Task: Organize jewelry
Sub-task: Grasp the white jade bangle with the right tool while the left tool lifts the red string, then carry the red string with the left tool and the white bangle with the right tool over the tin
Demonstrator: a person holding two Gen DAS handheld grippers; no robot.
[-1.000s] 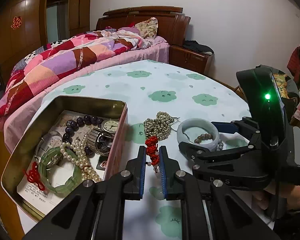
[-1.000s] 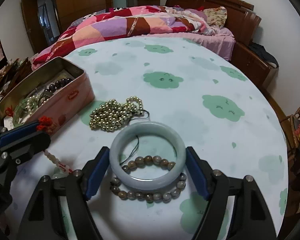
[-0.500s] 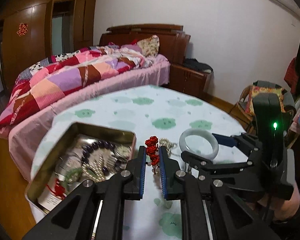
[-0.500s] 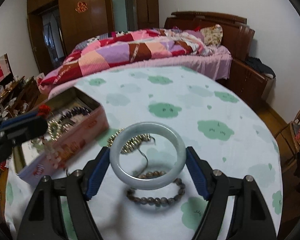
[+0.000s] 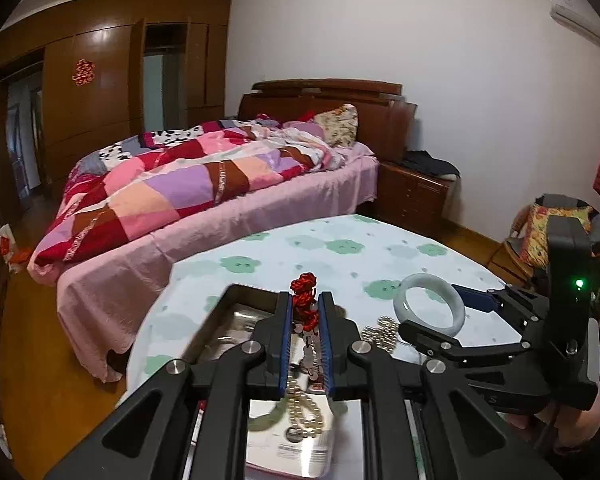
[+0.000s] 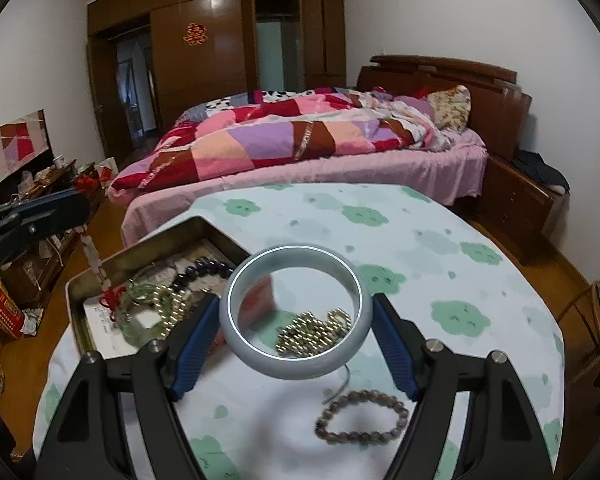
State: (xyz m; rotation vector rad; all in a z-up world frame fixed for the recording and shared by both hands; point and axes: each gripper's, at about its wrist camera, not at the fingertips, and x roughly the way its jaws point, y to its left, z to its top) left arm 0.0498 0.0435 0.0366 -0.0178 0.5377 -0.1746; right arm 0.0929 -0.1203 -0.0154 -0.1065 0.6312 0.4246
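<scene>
My left gripper is shut on a red knotted cord with pale beads hanging below it, held high over the open tin box. In the right wrist view that strand dangles over the tin's left rim. My right gripper is shut on a pale jade bangle, lifted above the table. The bangle also shows in the left wrist view. The tin holds a green bangle, pearls and dark beads.
On the cloud-print tablecloth lie a gold bead chain and a brown bead bracelet. A bed stands behind the table. Cluttered shelves are at the left.
Both grippers have risen from the table. The left lifted the red cord strand up over the tin; the right lifted the jade bangle off the brown bracelet.
</scene>
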